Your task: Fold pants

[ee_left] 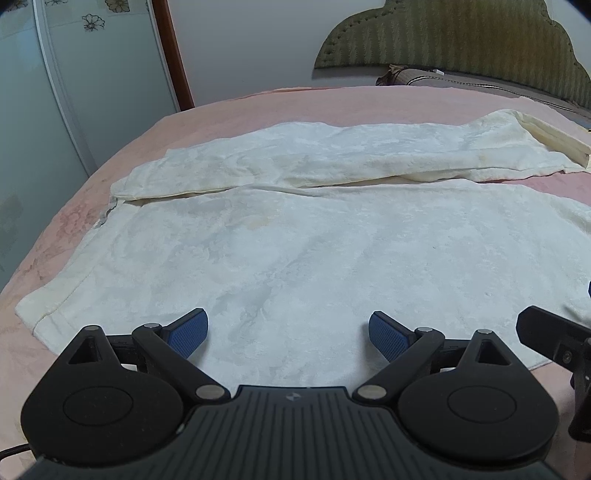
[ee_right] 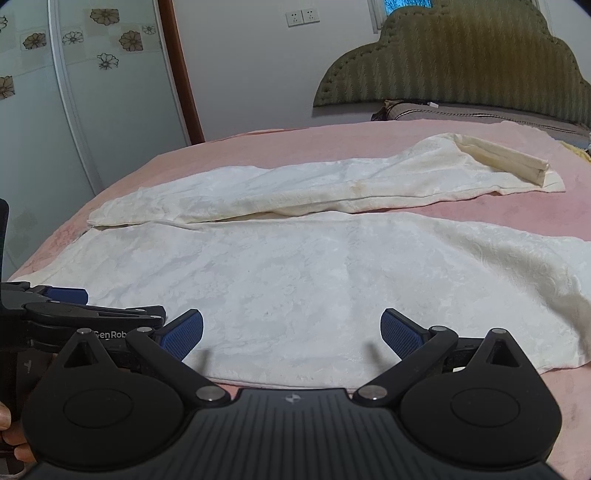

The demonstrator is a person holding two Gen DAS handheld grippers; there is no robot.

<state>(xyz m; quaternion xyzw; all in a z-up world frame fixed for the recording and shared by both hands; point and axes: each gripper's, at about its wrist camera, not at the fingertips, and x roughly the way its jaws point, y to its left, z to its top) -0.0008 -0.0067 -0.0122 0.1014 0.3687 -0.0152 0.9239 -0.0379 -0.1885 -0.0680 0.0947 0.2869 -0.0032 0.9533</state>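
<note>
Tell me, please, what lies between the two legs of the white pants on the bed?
At right, a wedge of bare pink bedspread separates the pants legs; toward the left they meet. Both views show it.

1. A bed with a pink cover (ee_right: 258, 147).
2. A green padded headboard (ee_right: 461, 62) at the bed's far right end.
3. A flowered wardrobe door (ee_right: 33, 110) left of the bed.
4. Two wall sockets (ee_right: 302, 17) above the bed.

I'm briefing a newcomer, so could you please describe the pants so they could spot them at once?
Start at the pink bed below the green headboard. Spread flat across it lie the pants, cream-white and textured, the only garment there.
</note>
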